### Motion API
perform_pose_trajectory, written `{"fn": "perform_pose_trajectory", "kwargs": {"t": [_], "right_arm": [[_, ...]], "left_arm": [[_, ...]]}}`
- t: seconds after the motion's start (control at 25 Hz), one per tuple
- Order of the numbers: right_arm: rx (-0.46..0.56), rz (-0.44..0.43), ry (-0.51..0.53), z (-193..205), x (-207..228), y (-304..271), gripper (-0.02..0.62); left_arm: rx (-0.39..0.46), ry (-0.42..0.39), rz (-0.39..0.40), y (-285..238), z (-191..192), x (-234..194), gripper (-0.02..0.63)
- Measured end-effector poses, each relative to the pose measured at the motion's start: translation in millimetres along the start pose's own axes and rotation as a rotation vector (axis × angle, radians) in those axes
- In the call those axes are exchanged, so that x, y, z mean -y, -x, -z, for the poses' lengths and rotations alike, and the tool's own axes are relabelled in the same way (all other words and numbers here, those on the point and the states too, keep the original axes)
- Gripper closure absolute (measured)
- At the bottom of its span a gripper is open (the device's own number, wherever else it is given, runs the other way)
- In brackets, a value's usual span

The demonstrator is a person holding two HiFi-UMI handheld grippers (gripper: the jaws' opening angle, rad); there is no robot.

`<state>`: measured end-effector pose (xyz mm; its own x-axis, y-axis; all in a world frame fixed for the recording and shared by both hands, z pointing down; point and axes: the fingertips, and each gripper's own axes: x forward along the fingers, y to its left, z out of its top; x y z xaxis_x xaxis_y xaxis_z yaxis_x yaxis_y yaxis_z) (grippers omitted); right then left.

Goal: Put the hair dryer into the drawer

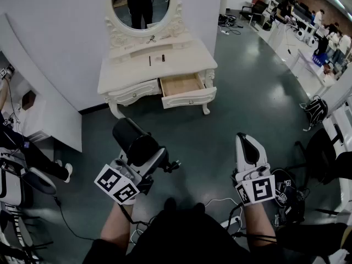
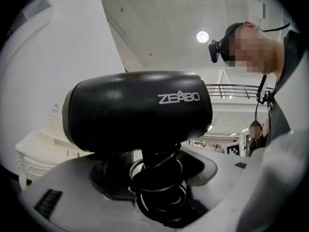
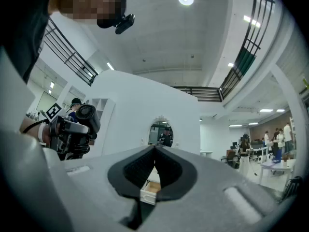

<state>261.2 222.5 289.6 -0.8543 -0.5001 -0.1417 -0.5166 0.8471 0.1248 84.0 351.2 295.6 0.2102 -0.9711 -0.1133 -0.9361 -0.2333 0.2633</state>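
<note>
Held tight in the left tongs (image 1: 142, 165): the black hair dryer (image 1: 136, 142), gripped by its handle, with the coiled cord (image 2: 159, 185) bunched round it. Right tongs (image 1: 247, 143) closed, holding nothing. Far ahead across the floor: the open drawer (image 1: 190, 98), on the right side of the white surface (image 1: 181, 59) under the mirror (image 1: 141, 4), well apart from the dryer.

Walk close first. Keep squeezing. Bring the dryer over the drawer, go down slowly, and lay it flat inside. Tuck the cord in too; maybe a loose end hanging right of the handle, hard to tell. Let go only once down on the drawer bottom.
</note>
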Motion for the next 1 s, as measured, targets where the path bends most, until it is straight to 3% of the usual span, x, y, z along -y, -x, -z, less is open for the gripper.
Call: {"fn": "perform_pose_trajectory", "kwargs": {"t": [0.68,0.8,1.0], "right_arm": [[0.028,-0.076,-0.06,12.7,34.1,15.5,0.594],[0.013,-0.097,-0.095,20.5,33.4,11.1,0.594],[-0.038,-0.096,-0.126,38.5,39.9,2.4,0.594]], "left_arm": [[0.017,-0.022,-0.087,-13.6,14.7,21.6,0.339],[-0.002,-0.03,-0.14,-9.2,18.6,8.9,0.339],[-0.068,-0.019,-0.305,-7.0,41.1,-36.8,0.339]]}}
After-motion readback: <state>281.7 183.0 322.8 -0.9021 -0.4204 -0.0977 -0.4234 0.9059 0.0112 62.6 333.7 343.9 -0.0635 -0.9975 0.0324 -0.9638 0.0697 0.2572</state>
